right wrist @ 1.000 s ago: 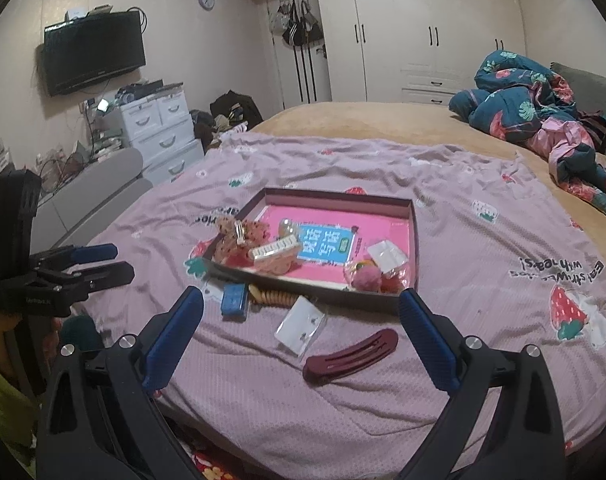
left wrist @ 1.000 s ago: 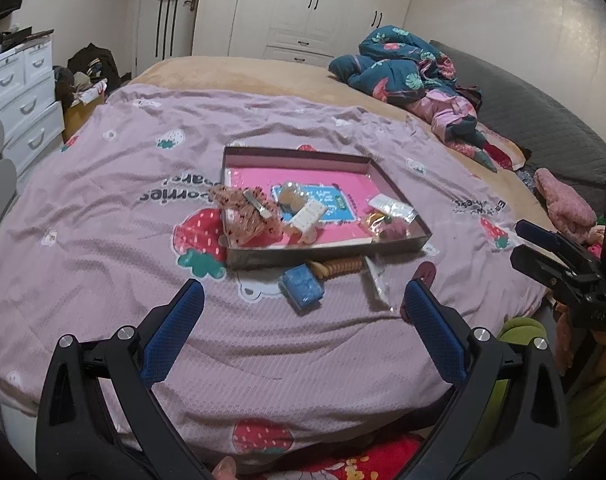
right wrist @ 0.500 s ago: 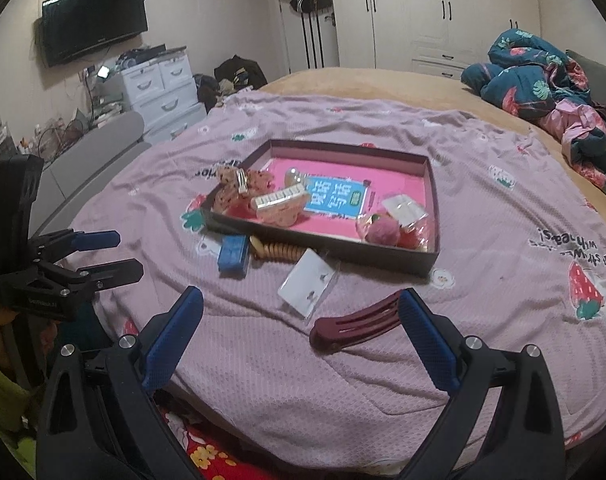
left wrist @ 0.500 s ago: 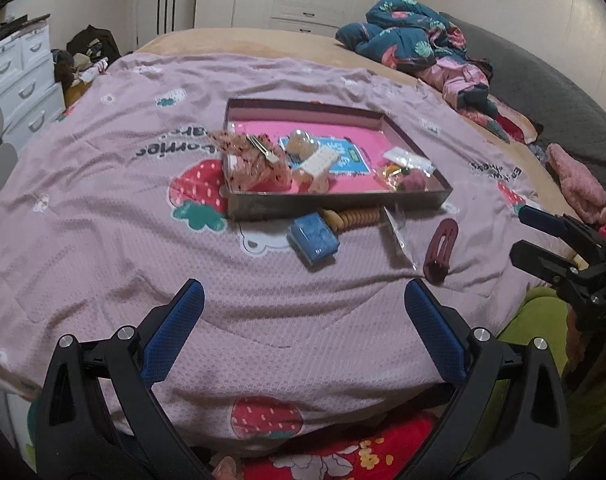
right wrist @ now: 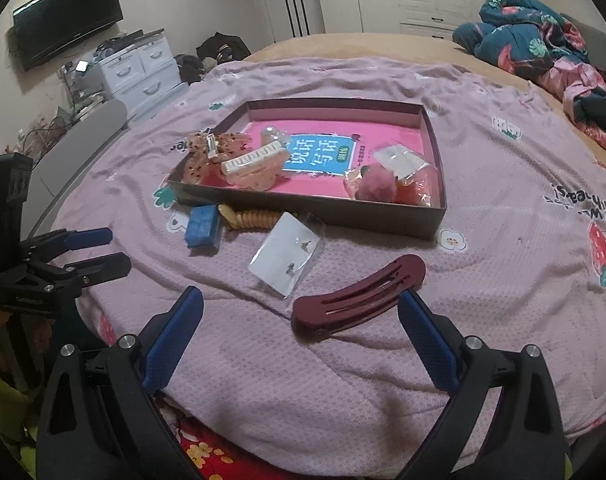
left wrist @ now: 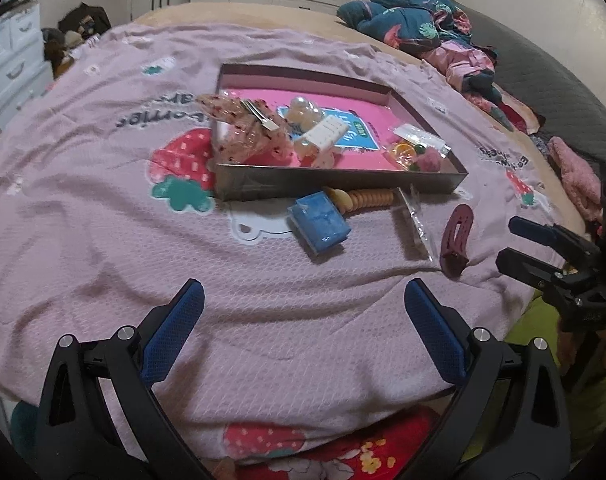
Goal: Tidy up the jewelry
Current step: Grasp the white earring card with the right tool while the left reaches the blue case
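Both of your hand-held grippers have come closer to the bed over the last second, so the clutter now sits larger and lower in each view. Your right hand-held gripper hangs with its blue pads spread wide and nothing between them; the maroon hair clip lies on the pink blanket just ahead, near the right pad. Your left hand-held gripper is equally wide apart and empty, over bare blanket.

Beyond the clip lies a clear packet of earrings. Past that, a blue box and a coiled tan hair tie rest against the near wall of the tray. Inside the tray, on its pink floor, you have a sheer spotted bow with a metal clip, a cream claw clip, a blue card and a pink pompom. Far off, crumpled bedding is heaped on the bed.
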